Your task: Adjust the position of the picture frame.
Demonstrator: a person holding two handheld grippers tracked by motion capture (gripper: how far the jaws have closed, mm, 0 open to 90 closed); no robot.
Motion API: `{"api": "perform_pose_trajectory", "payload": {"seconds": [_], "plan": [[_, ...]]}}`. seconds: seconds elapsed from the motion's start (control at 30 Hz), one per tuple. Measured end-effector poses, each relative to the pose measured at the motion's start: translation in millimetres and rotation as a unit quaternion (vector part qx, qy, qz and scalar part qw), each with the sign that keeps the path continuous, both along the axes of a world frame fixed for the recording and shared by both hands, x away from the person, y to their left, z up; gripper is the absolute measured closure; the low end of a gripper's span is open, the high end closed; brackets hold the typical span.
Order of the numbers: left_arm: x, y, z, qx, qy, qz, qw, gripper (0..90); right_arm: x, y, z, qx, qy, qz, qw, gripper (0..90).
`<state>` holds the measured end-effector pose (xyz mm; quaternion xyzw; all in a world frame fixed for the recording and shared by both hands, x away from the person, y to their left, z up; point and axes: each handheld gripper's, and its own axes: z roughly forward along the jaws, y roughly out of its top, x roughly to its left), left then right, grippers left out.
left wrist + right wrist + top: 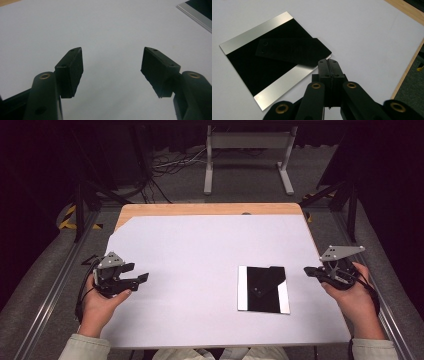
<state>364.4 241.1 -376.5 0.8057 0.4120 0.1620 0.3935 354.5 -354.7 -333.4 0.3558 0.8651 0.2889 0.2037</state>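
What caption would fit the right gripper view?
Closed fingers point at a black square plate with silver edges on a white table.

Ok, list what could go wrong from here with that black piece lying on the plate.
1. The black piece lies flat on the shiny plate, with one corner past the plate's edge. The right tool is shut, so nudging that corner would likely just slide it.
2. The plate rests loose on the smooth white sheet; a push may shift the plate too.
3. The left tool is open but well apart from the plate, so nothing steadies it.
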Motion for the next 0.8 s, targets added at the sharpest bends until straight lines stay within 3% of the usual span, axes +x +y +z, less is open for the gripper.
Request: {"api": "perform_pose_trajectory", "payload": {"seconds": [0.23, 0.47, 0.8], "plan": [[0.0, -1.2, -0.6, 0.004, 0.0, -0.001, 1.0, 34.3, -4.5, 1.9, 1.1, -0.035, 0.02, 0.012, 0.9991, 90.0], [0.1, -0.2, -0.3, 0.006, 0.002, -0.003, 1.0, 34.1, -7.7, 7.4, 0.2, -0.072, 0.045, 0.031, 0.9959, 90.0], [0.1, -1.0, -0.9, 0.004, 0.004, -0.001, 1.0, 34.0, -10.6, 9.6, 1.2, -0.088, 0.071, 0.044, 0.9926, 90.0]]}}
